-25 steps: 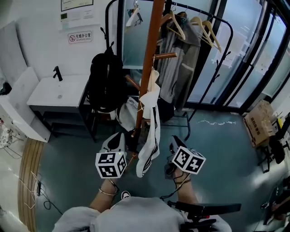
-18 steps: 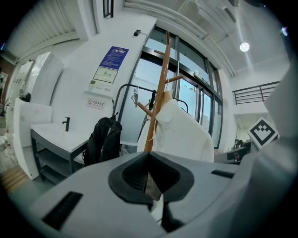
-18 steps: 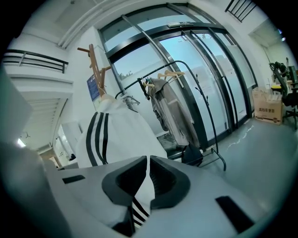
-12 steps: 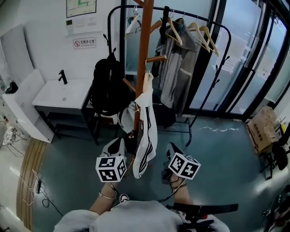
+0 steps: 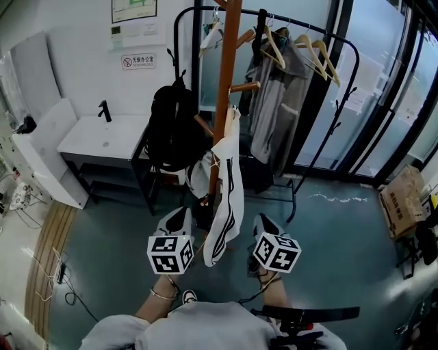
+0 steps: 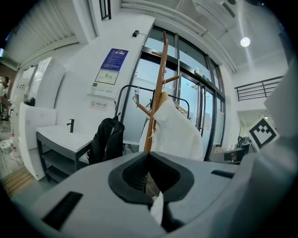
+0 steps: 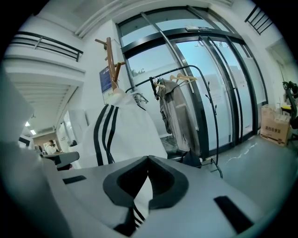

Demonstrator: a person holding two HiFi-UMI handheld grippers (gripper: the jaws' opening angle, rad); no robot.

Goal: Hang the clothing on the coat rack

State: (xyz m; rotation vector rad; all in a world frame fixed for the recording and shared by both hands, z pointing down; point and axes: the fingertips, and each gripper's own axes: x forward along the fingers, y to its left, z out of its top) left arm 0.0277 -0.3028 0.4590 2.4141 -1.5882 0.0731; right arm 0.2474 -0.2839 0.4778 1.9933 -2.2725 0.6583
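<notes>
A: Teal floor (image 5: 328, 232) under the rack; where's the white black-striped garment (image 5: 226, 198)?
B: Hanging on the brown wooden coat rack (image 5: 224, 75); left gripper (image 5: 179, 217) pinches its white cloth; right gripper (image 5: 263, 224) jaws just closed, striped fabric between.

White wall sign (image 5: 137, 61) with a red prohibition circle, above the rear edge of the white tabletop (image 5: 96, 140): red characters read 无烟办公室. Framed wall notice (image 5: 133, 9) above the sign: print too small to read. Blue wall poster (image 6: 113, 59), left gripper view: illegible. Brown cardboard box (image 5: 402, 202) on the floor: markings illegible.
</notes>
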